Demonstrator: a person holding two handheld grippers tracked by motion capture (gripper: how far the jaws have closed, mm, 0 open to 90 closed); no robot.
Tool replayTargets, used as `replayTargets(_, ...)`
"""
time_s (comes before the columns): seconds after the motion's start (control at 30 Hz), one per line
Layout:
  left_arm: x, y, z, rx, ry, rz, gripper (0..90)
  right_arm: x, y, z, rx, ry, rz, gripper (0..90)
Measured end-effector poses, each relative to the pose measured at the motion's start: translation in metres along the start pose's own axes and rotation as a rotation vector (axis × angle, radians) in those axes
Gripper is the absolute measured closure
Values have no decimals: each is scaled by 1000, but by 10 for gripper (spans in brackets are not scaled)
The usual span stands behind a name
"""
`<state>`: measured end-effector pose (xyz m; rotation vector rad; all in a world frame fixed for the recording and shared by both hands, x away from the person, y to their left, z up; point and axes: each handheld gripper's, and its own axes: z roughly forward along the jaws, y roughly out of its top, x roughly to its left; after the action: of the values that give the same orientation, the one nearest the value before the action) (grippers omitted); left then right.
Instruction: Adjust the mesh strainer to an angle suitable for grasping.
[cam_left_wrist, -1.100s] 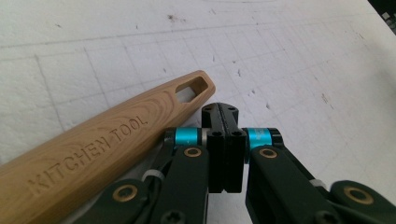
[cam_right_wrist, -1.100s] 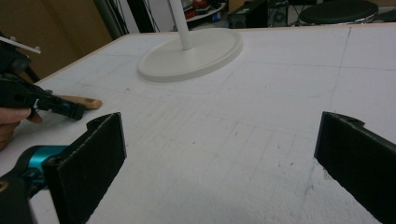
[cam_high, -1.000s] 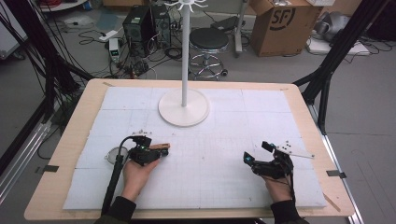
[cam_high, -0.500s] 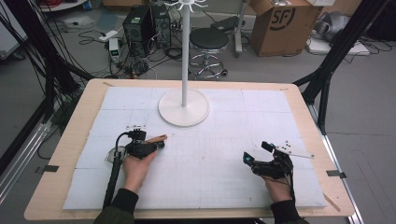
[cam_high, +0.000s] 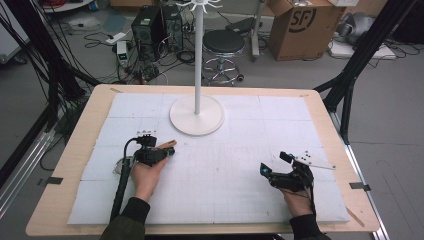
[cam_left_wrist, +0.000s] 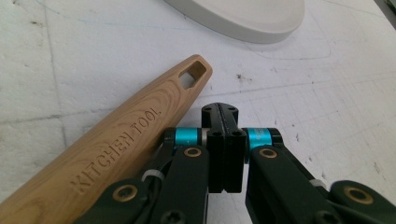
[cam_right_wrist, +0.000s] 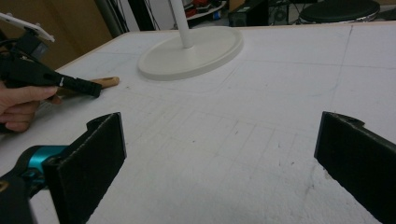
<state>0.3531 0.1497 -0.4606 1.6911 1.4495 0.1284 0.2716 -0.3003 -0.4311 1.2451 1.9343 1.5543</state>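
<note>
My left claw (cam_high: 170, 150) is clenched on nothing: in the left gripper view its two black jaws press flat against each other, and there is no gap between them. Just beside it, on its left in that view, lies the wooden handle (cam_left_wrist: 116, 144), stamped KITCHEN TOOL, with a small hanging hole near its tip. The handle rests flat on the white foam mat (cam_high: 225, 200) that covers the table (cam_high: 80, 145), and it runs alongside my closed jaws; whether it touches the claw's body I cannot tell. In the high view the handle's tip pokes out past my left claw toward the round white base (cam_high: 196, 115) of the pole stand, which stands near but apart from it.

My right claw (cam_high: 272, 162) is released, its jaws spread wide with only bare mat between them. It sits low over the mat at the right side of the table, well apart from the handle and from my left claw.
</note>
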Motion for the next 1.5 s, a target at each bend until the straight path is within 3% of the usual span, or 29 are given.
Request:
replayTargets(0.2, 7, 2, 0, -16, -6, -51, 900, 1, 0, 0, 2, 3, 3, 10)
replayTargets(0.47, 12, 7, 1, -43, 37, -70, 900, 1, 0, 0, 6, 3, 0, 10)
replayTargets(0.63, 15, 7, 0, -45, 25, -88, 900, 1, 0, 1, 5, 6, 0, 9)
replayTargets(0.77, 12, 6, -5, -43, -7, -36, 900, 1, 0, 0, 5, 3, -4, 9)
replayTargets(0.83, 13, 4, -16, -75, -54, -2, 880, 1, -1, 0, 7, 2, 2, 10)
replayTargets(0.9, 13, 4, -21, -85, -71, 4, 734, 0, -1, 0, 3, 1, 1, 10)
replayTargets(0.93, 13, 5, -26, -90, -77, -1, 734, 0, -1, 0, 3, 1, 1, 10)
replayTargets(0.97, 14, 5, -31, -98, -83, 8, 663, 1, -1, 0, 3, -2, 2, 10)
replayTargets(1.03, 15, 7, -40, -113, -105, 19, 613, 1, -1, 0, 5, -3, 2, 10)
replayTargets(1.17, 22, 8, -54, -138, -120, 46, 503, 2, -1, 1, 5, 4, -11, 10)
replayTargets(1.27, 27, 9, -63, -154, -117, 57, 473, 2, -2, 1, 16, 2, -6, 9)
replayTargets(1.5, 39, 8, -75, -123, -91, 118, 359, 1, -3, 2, 15, -7, -12, 9)
